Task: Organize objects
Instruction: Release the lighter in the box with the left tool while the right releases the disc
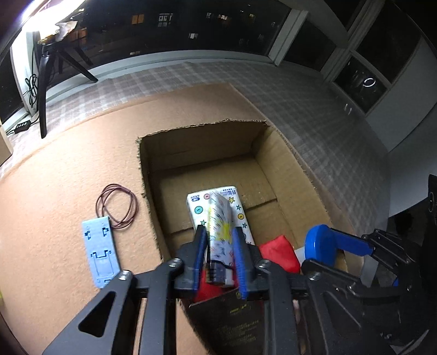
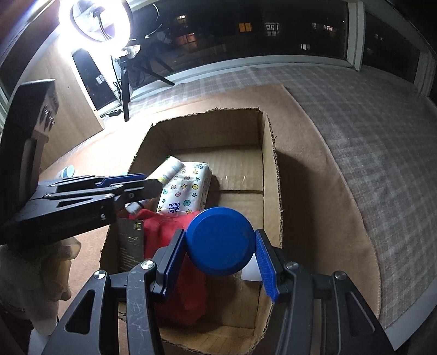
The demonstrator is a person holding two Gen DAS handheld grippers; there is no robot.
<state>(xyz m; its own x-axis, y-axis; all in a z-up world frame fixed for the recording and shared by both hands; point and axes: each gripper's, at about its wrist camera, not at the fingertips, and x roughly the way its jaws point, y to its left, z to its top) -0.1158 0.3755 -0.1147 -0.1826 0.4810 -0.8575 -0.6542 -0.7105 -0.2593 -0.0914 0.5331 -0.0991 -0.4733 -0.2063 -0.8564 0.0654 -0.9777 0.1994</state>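
Note:
An open cardboard box (image 1: 267,153) holds a star-printed tissue pack (image 1: 237,203), a red cloth (image 1: 281,255) and a black booklet (image 1: 235,319). My left gripper (image 1: 220,241) hangs over the box, shut on a rolled, doodle-printed tube (image 1: 220,218) that points down toward the tissue pack. In the right wrist view my right gripper (image 2: 221,252) is shut on a white jar with a blue cap (image 2: 220,240), held above the red cloth (image 2: 174,237) inside the box (image 2: 270,163). The left gripper (image 2: 153,181) and its tube (image 2: 172,168) reach in from the left.
On the orange-brown mat (image 1: 62,169) left of the box lie a pale blue plastic plate (image 1: 101,251) and a loop of dark red wire (image 1: 117,207). A black tripod (image 1: 43,82) and a bright ring light (image 2: 101,19) stand behind. Checked cloth (image 2: 382,142) lies to the right.

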